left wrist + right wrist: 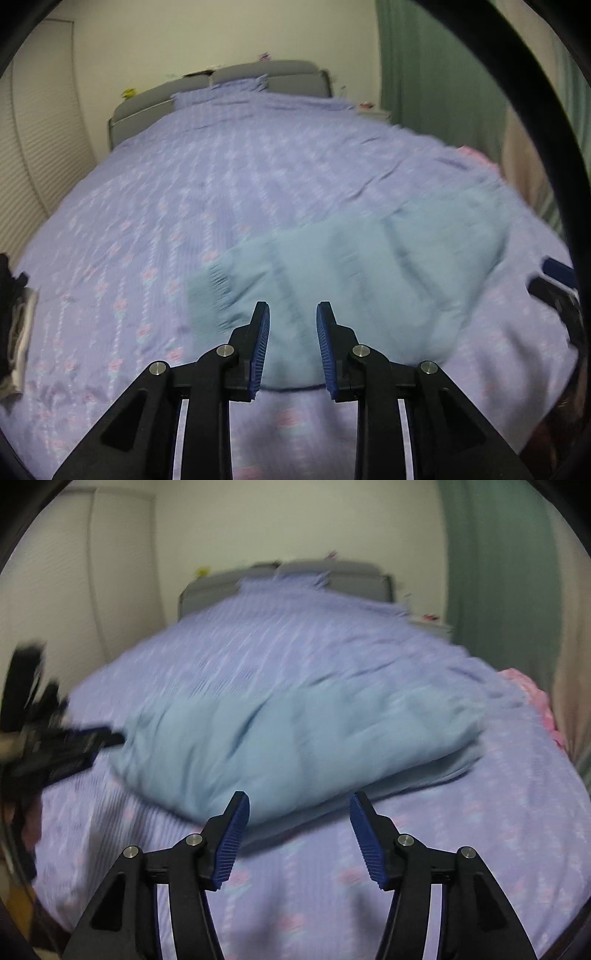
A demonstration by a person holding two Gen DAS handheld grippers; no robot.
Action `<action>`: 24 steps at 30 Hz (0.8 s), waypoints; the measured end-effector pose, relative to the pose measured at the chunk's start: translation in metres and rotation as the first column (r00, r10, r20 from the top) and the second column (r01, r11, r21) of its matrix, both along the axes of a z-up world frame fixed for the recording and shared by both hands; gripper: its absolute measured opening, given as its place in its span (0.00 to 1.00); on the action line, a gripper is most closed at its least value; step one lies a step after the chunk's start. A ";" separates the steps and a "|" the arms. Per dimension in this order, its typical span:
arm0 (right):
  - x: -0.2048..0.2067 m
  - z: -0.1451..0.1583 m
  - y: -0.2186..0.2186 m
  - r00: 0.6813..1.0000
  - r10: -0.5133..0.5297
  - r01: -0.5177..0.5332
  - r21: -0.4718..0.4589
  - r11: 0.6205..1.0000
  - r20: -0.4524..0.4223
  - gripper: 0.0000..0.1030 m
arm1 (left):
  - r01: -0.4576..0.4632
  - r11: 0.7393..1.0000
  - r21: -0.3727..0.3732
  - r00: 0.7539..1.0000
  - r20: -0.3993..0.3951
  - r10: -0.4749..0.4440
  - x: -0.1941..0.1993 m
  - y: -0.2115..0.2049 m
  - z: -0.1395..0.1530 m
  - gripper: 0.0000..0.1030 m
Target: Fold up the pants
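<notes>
Light blue pants lie folded into a thick bundle on the purple bedspread. A ribbed cuff sticks out at the bundle's left end. My left gripper is open and empty, with its jaws over the bundle's near edge. In the right wrist view the pants lie just beyond my right gripper, which is open and empty above the bedspread. The left gripper shows there, blurred, at the bundle's left end. The right gripper shows at the left wrist view's right edge.
A grey headboard and a pillow are at the far end of the bed. A green curtain hangs at the right. Pink cloth lies at the bed's right edge. Dark and white clothing lies at the left edge.
</notes>
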State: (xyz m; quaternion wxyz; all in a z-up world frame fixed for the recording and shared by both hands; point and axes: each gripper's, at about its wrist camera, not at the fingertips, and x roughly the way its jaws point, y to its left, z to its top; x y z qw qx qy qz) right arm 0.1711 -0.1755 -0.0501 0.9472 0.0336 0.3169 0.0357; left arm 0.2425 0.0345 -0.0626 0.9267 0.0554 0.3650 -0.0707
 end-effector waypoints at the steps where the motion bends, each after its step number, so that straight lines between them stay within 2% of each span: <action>1: 0.003 0.004 -0.011 1.000 -0.022 0.022 0.013 1.000 0.009 0.57 | 0.020 1.000 -0.014 1.000 0.006 -0.020 0.001 -0.008 0.004 0.26; 6: 0.027 0.016 -0.076 0.987 -0.149 0.146 0.058 0.988 0.052 0.57 | 0.090 0.996 -0.004 0.996 0.022 -0.090 0.013 -0.044 0.006 0.27; 12: 0.070 -0.006 -0.136 0.966 -0.258 0.258 0.140 0.956 -0.018 0.57 | 0.140 0.990 0.001 0.990 0.006 -0.140 0.034 -0.077 -0.001 0.27; 17: 0.095 -0.028 -0.158 0.957 -0.283 0.289 0.188 0.939 -0.058 0.57 | 0.151 0.987 -0.047 0.988 -0.007 -0.151 0.050 -0.087 0.000 0.27; 20: 0.109 -0.039 -0.162 0.958 -0.276 0.286 0.249 0.925 -0.077 0.57 | 0.152 0.988 -0.006 0.988 0.013 -0.152 0.058 -0.095 0.000 0.27; 24: 0.130 -0.055 -0.165 0.946 -0.298 0.322 0.250 0.913 -0.128 0.57 | 0.132 0.991 -0.033 0.991 -0.003 -0.133 0.071 -0.093 -0.002 0.27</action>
